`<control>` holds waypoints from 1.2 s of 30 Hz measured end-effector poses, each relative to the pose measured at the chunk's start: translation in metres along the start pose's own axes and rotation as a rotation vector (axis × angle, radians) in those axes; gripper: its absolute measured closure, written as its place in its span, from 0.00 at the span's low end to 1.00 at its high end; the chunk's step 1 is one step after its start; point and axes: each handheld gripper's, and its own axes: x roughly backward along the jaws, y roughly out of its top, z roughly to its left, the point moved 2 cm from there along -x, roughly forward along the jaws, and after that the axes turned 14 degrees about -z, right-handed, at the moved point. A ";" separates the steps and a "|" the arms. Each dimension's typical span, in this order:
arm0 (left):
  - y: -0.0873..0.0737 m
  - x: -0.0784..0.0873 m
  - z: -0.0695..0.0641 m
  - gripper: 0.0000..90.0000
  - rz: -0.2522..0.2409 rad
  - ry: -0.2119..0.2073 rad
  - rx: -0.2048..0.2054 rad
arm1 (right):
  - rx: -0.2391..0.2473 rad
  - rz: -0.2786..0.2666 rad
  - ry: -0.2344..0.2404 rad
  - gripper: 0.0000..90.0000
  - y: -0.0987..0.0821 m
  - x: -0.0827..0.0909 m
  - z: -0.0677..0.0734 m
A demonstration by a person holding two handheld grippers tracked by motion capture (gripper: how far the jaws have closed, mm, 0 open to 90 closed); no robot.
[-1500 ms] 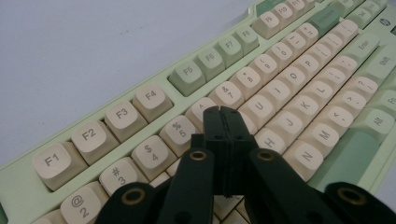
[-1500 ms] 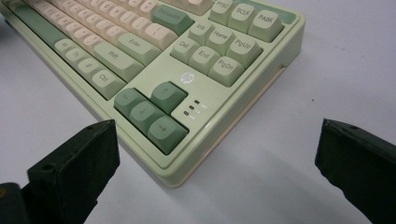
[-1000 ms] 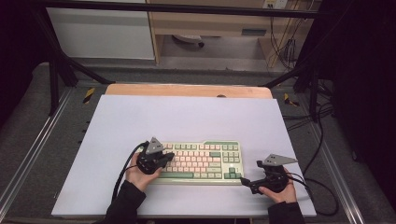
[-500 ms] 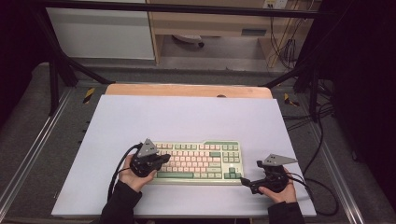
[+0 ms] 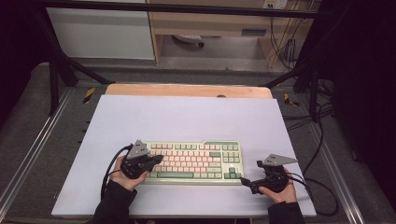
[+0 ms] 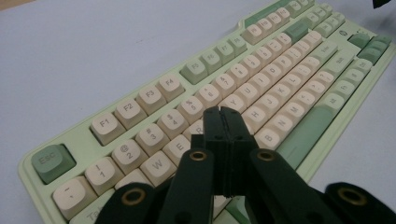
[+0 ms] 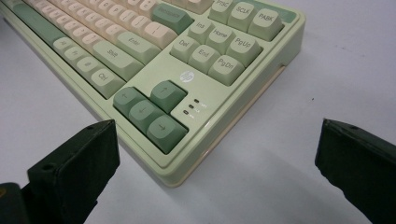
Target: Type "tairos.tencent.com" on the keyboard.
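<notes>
White table (image 5: 187,116), keyboard (image 5: 196,161) corner under left tool (image 5: 158,159)

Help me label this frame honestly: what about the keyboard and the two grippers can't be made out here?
- Left gripper view: the closed left gripper covers the keys beneath it on the pale green keyboard with cream keys, so contact can't be told.
- Right gripper view: the picture's bottom edge cuts off the open right gripper.
- High view: key legends too small.
</notes>
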 end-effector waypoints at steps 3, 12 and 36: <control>-0.002 0.003 0.002 1.00 0.002 0.007 0.003 | 0.001 0.000 0.000 0.00 0.000 0.000 0.000; -0.013 0.011 0.011 1.00 0.016 0.031 0.013 | 0.001 0.005 0.002 0.01 0.000 -0.001 0.000; -0.030 0.012 0.024 1.00 0.043 0.075 0.022 | 0.002 0.000 0.001 0.01 0.000 0.000 0.000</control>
